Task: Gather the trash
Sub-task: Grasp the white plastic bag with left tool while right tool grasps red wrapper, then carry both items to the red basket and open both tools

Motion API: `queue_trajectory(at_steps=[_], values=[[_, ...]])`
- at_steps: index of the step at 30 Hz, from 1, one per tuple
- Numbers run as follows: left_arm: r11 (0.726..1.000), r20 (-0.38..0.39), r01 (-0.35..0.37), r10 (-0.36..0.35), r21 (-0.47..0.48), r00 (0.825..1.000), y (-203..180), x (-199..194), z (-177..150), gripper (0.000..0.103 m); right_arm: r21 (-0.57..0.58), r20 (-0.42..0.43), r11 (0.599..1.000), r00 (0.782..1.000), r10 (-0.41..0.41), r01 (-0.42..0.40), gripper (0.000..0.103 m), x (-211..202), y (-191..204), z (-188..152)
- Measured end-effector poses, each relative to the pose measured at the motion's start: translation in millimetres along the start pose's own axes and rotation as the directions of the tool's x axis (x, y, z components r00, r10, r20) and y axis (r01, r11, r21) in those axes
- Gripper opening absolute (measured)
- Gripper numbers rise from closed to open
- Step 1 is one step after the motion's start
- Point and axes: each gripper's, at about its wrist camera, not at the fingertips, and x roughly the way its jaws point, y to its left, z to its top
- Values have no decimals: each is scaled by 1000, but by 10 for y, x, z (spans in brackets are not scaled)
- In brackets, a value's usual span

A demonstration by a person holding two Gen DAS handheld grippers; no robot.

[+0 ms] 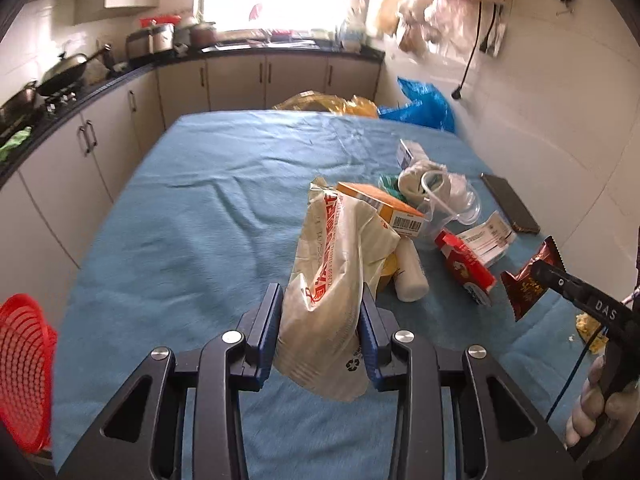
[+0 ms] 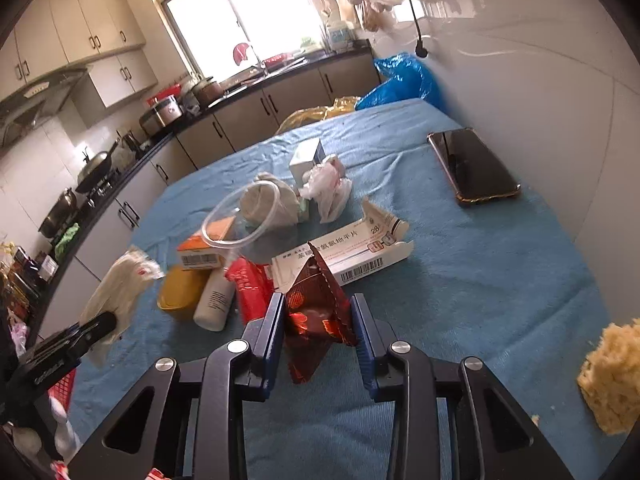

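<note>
My left gripper (image 1: 320, 300) is shut on a crumpled cream plastic bag with red print (image 1: 332, 280), held just above the blue-clothed table (image 1: 180, 240). In the right wrist view that bag (image 2: 120, 284) hangs at the left from the left gripper (image 2: 100, 326). My right gripper (image 2: 318, 308) is shut on a dark red foil wrapper (image 2: 316, 304), also lifted off the cloth. The left wrist view shows that wrapper (image 1: 528, 284) at the right edge. Behind both lies a trash pile: an orange box (image 1: 384, 204), a white bottle (image 1: 410, 276), a red packet (image 1: 466, 268), an opened white medicine box (image 2: 348, 256) and a clear cup (image 2: 236, 220).
A black phone (image 2: 472, 164) lies near the wall on the right. A yellow sponge (image 2: 612, 376) sits at the table's near right corner. A red mesh basket (image 1: 24, 372) stands off the table's left edge. Kitchen counters run along the left and far sides.
</note>
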Motion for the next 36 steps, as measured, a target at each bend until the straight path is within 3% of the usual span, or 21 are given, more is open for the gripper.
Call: queue_trajectory(at_steps=[8,12,15,25,31,36], values=[[993,92,-61,70,-101,993,468,-684,-223,35,-53,-6,994,995,96,-96,35,-171,378,-54],[972,112,-149,171,-180,979,901,-978,-370,35,-104,-60,980,984,166,-171,35,-63,774,-137],[942,114,-240,271,-235,956,1234,-1135,-498,35,-147,-106,960,969,223,-237,35,42,1146,-212],[825,28,-410,456,-389,890,2362,-1318,-864,35,-252,-286,848,873,394,-465,35,490,2627,-560],[780,-26,-443,482,-441,876,2819,-1256,-971,35,-270,-362,781,811,459,-563,35,699,3487,-810],[771,-39,-446,484,-455,874,2899,-1266,-1061,38,-255,-423,748,766,484,-613,37,965,3992,-1003]])
